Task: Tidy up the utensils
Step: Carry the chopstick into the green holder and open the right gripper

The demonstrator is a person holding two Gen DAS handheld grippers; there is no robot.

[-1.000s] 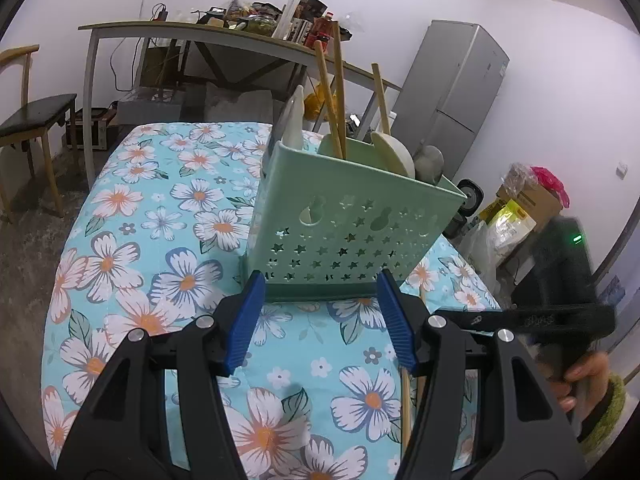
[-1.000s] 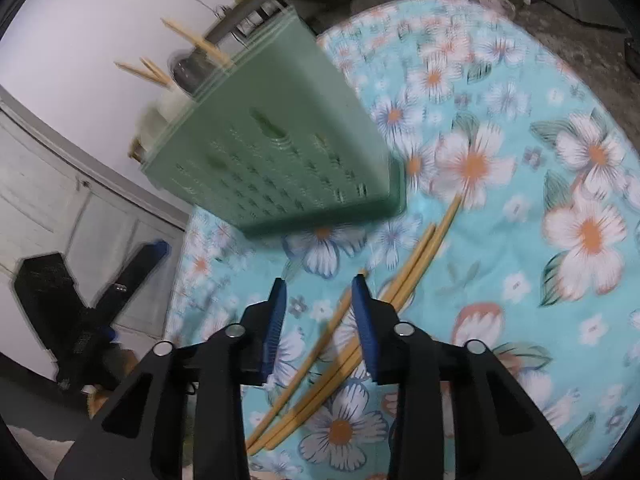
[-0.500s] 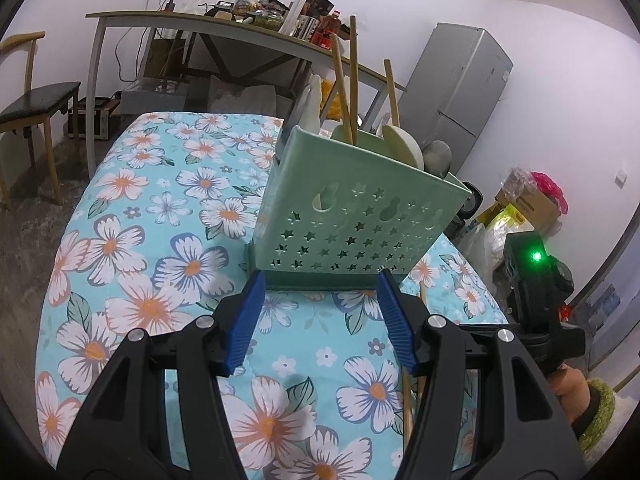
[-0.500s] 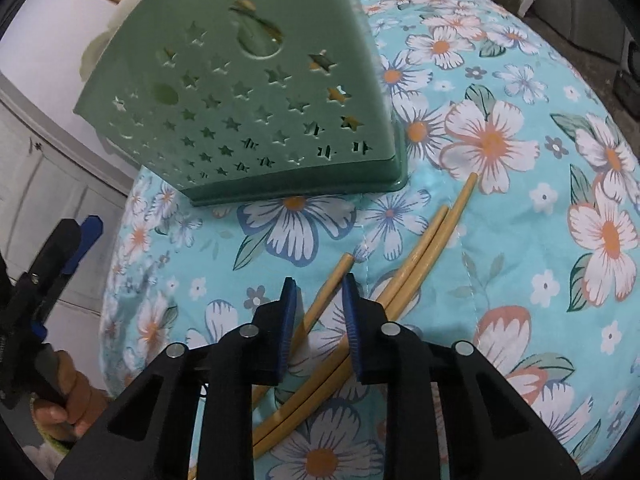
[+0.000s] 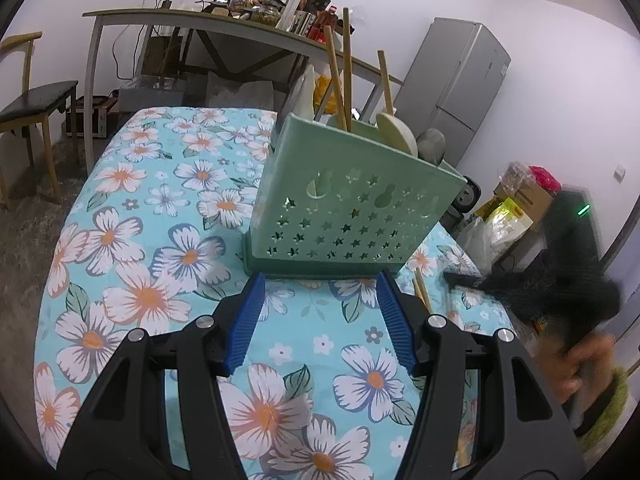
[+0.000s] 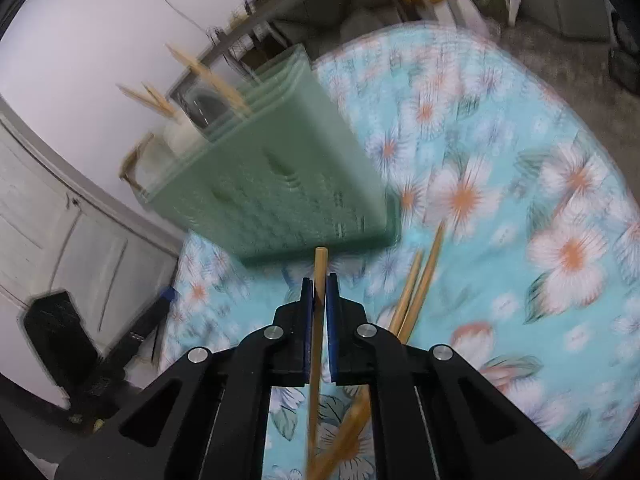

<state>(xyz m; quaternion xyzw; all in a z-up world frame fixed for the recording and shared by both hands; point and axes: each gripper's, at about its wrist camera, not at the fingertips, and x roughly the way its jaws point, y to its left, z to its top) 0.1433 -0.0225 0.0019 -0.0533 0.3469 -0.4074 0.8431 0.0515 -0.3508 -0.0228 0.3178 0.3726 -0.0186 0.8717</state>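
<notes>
Two tongs, both mine. Left gripper point(image 5: 320, 320), low centre of the left wrist view: blue pads standing wide apart, nothing between them, just short of the green utensil basket point(image 5: 352, 208) at mid-frame on the floral cloth point(image 5: 132, 216). Basket contents: upright chopsticks, pale spoons. Right gripper point(image 6: 319, 292), low centre of the right wrist view: jaws have just been closing and now pinch one chopstick point(image 6: 318, 320), its tip pointing up toward the blurred basket at upper left. Right of it, loose chopsticks point(image 6: 420, 280) lying on the cloth.
</notes>
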